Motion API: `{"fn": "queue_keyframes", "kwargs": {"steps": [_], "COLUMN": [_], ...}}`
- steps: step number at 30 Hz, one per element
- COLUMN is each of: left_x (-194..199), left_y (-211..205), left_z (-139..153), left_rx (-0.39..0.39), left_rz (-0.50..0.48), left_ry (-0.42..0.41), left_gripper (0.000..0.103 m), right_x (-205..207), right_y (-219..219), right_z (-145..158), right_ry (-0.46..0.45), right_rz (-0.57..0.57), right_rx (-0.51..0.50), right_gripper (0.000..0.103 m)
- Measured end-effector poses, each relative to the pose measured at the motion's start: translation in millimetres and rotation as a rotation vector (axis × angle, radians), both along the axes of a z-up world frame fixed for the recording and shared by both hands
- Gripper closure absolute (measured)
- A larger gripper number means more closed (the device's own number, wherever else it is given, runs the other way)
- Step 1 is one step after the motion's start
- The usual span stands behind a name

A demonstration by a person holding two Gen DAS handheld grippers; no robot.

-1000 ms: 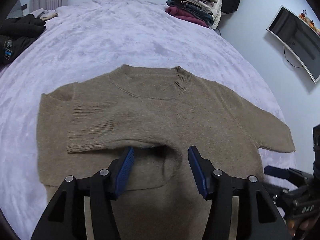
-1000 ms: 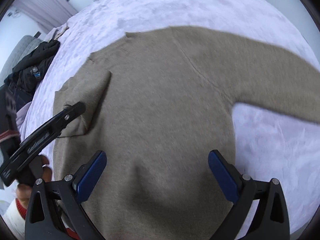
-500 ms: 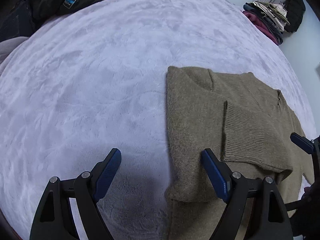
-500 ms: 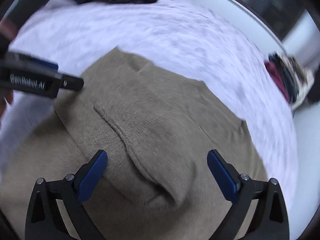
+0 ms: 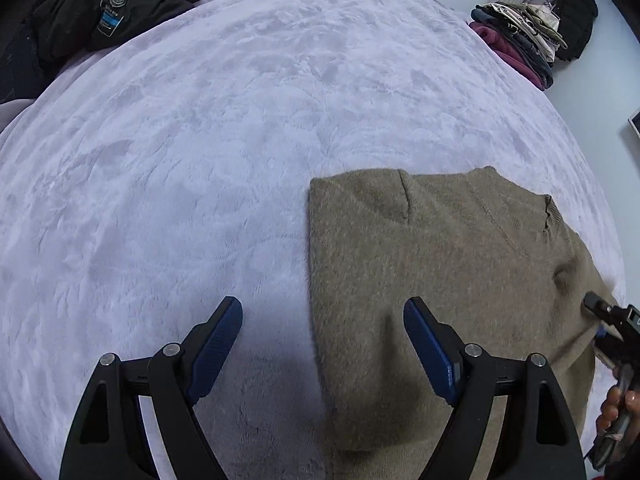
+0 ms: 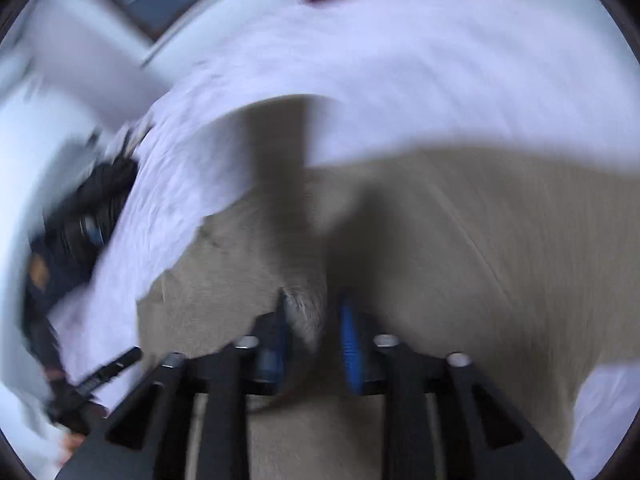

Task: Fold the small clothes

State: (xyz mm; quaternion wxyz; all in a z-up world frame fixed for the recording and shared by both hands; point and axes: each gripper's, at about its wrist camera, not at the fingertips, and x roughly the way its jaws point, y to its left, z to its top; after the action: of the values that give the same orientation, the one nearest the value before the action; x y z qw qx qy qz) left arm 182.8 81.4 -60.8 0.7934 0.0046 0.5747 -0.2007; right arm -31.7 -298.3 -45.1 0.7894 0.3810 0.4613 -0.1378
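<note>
A tan knit sweater (image 5: pixel 440 264) lies on the lilac bedspread (image 5: pixel 200 160), its left side folded in to a straight edge. My left gripper (image 5: pixel 322 344) is open and empty, straddling that left edge near the hem. In the blurred right wrist view my right gripper (image 6: pixel 314 320) is shut on a raised fold of the sweater's sleeve (image 6: pixel 306 312), with the sweater body (image 6: pixel 460 240) below. The right gripper also shows at the right edge of the left wrist view (image 5: pixel 612 320).
A dark jacket (image 5: pixel 100 12) lies at the bed's far left. A stack of folded clothes (image 5: pixel 520 40) sits at the far right corner, a black bag (image 5: pixel 576 12) behind it. A wall screen is at the right.
My right gripper went from wide open to shut on sweater fabric and is moving fast. My left gripper stayed open at the sweater's left edge. The folded-in sleeve cuff is no longer in the left view.
</note>
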Motion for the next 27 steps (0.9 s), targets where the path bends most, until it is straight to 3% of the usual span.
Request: {"fn": "queue_keyframes", "kwargs": {"steps": [1,3,7,11,15,17,18,19,21,23,24,27], "left_x": [5,12,10,7,18,17,15,12,4,-4,-9,-21], "left_y": [-4,-10,-18,-22,-23,-23,-21,-19,-11,-3,2,10], "left_z": [-2,-5,2,4,5,4,3,3,2,2,2,-4], "left_rx": [0.004,0.036,0.062,0.1,0.065,0.068,0.079,0.088,0.109,0.121,0.121,0.124], "left_rz": [-0.004,-0.004,-0.016,-0.04,-0.018,0.001,0.005,0.006,0.007,0.006,0.003,-0.01], "left_ry": [0.001,0.003,-0.029,-0.052,-0.032,-0.029,-0.03,-0.033,-0.04,-0.041,-0.042,-0.027], "left_gripper": [0.019,0.019,0.019,0.019,0.019,0.019,0.019,0.019,0.019,0.019,0.019,0.019], "right_x": [-13,-36,-54,-58,-47,-44,-42,-40,-40,-44,-44,-18], "right_y": [-13,-27,-22,-20,-34,-41,-43,-43,-42,-36,-28,8], "right_z": [-11,-19,1,15,-13,-29,-29,-25,-13,5,20,48], "right_ry": [0.022,-0.026,0.024,-0.021,0.021,0.003,0.006,0.043,0.142,0.214,0.207,0.037], "right_rz": [-0.056,-0.108,-0.113,-0.095,-0.177,-0.235,-0.239,-0.23,-0.212,-0.206,-0.171,0.084], "right_rx": [0.068,0.156,0.076,0.089,0.207,0.277,0.26,0.202,0.068,-0.06,-0.134,-0.145], "right_gripper": [0.033,0.034,0.034,0.034,0.034,0.046,0.069,0.076,0.076,0.071,0.067,0.038]}}
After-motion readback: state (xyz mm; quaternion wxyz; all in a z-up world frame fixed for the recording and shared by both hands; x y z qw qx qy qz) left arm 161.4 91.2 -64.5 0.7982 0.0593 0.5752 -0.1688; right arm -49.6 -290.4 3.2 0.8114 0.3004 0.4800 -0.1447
